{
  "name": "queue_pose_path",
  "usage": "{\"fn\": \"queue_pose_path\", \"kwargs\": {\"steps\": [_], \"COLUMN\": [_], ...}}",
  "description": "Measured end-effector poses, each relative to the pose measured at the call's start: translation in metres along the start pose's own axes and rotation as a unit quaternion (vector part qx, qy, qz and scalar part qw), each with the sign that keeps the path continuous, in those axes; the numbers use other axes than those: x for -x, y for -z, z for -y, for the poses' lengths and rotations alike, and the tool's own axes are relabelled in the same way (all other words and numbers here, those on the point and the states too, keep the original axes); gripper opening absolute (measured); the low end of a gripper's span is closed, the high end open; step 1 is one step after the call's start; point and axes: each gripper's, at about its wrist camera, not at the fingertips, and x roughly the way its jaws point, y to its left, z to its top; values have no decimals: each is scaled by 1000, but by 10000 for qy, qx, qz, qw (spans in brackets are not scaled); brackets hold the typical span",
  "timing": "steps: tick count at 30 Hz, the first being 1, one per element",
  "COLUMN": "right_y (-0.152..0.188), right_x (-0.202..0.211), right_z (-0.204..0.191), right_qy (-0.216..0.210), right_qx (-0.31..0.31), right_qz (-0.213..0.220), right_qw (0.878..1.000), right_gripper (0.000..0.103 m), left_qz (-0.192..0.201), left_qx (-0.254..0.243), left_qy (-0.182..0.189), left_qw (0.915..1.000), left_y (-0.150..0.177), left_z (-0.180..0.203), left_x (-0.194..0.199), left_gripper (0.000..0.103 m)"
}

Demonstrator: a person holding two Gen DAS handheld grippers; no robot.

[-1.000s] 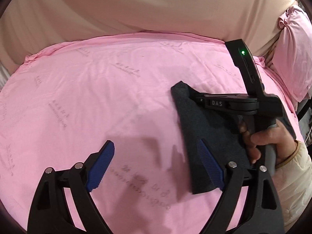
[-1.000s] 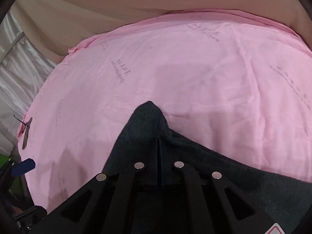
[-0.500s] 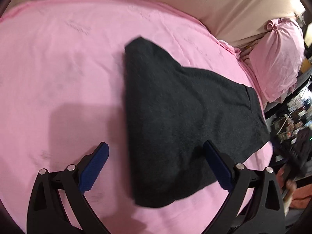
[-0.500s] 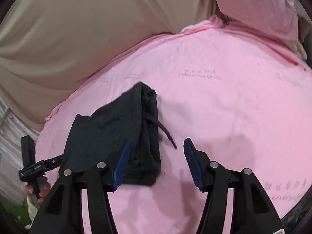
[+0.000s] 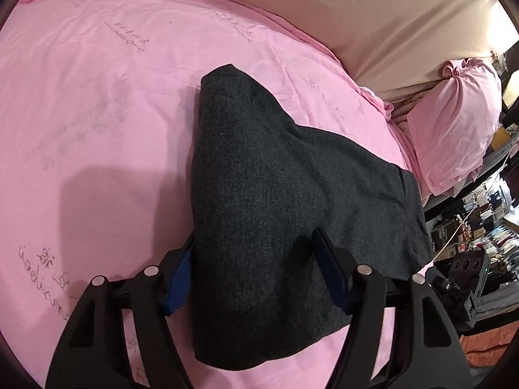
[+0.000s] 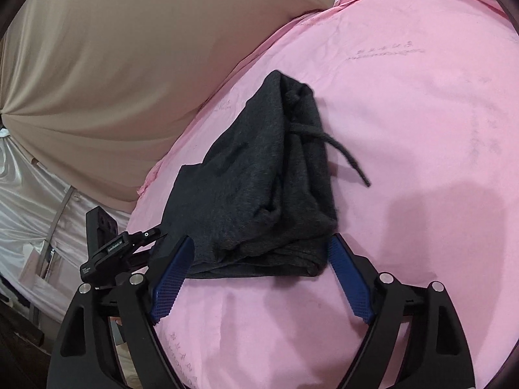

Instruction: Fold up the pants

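Dark grey knit pants point(image 5: 275, 201) lie folded into a compact bundle on a pink bedsheet point(image 5: 97, 97) printed with faint script. In the left wrist view the left gripper point(image 5: 256, 275) has its blue-padded fingers point(image 5: 178, 275) spread wide on either side of the bundle's near end, the fabric lying between and over them, not pinched. In the right wrist view the right gripper point(image 6: 259, 275) is likewise spread apart, its blue pads flanking the near edge of the pants point(image 6: 259, 178) without clamping it. A dark drawstring point(image 6: 343, 152) trails off the waistband onto the sheet. A pink pillow point(image 5: 454, 123) sits at the bed's far right, against beige fabric point(image 5: 389, 16) behind the bed.
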Motion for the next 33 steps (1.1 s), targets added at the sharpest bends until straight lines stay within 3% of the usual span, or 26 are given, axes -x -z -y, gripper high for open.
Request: {"fn": "queue_pose_path", "kwargs": {"steps": [2, 3, 4, 6, 11, 13, 15, 17, 18, 21, 23, 24, 25, 27, 29, 30, 32, 33], "right_y": [-5, -9, -12, -13, 8, 28, 53, 79, 86, 86, 80, 76, 69, 48, 34, 25, 14, 6], "right_x": [-13, -17, -21, -16, 9, 7, -11, -28, -20, 14, 49, 56, 60, 49, 18, -9, -50, -74], "right_z": [-7, -10, -10, -23, -78, -87, -84, -72, -69, -75, -104, -118, -137, -165, -186, -189, -177, -154], "right_qy": [163, 200, 100, -8, -443, -444, -292, 282, 157, 433, 981, 1080, 990, 472, 172, 172, 549, 848], "right_qx": [70, 37, -53, -22, 475, 516, 515, 607, 686, 646, 1257, 1510, 1728, 1873, 2041, 2104, 1987, 1728], "right_qz": [78, 77, 22, 119, 145, 20, -283, -448, -196, 180, 852, 993, 1090, 988, 757, 546, 268, 45], "right_qw": [9998, 9998, 9999, 9999, 9978, 9977, 9978, 9968, 9973, 9968, 9835, 9776, 9739, 9762, 9759, 9759, 9782, 9813], "right_gripper": [80, 57, 40, 35, 32, 33, 37, 51, 49, 54, 44, 27, 12, 7, 5, 4, 4, 4], "left_qz": [29, 11, -9, 14, 534, 531, 385, 115, -69, 264, 798, 1079, 1225, 1352, 1137, 926, 585, 393], "left_qx": [-33, 2, 51, 69, -196, -113, -62, -10, 115, 247, 16, -202, -309, -514, -503, -469, -267, -6], "left_qy": [-198, -169, -87, -15, -187, -171, -425, -775, -776, -669, -833, -840, -774, -485, -368, -476, -983, -1250], "left_qw": [9998, 9999, 9999, 10000, 9982, 9984, 9983, 9969, 9969, 9971, 9933, 9904, 9890, 9883, 9916, 9935, 9931, 9914], "left_y": [-4, -6, -9, -12, -5, 9, 31, 52, 64, 66, 55, 46, 39, 21, 2, -9, -19, -24], "left_z": [3, 1, -1, -4, -5, -19, -37, -53, -67, -68, -50, -35, -25, -1, 14, 15, 0, -18], "left_x": [-4, -5, -3, 7, 76, 106, 117, 106, 95, 117, 146, 162, 169, 170, 145, 121, 82, 61], "left_gripper": [41, 33, 30, 23, 22, 23, 25, 28, 32, 32, 31, 31, 32, 40, 49, 50, 49, 44]}}
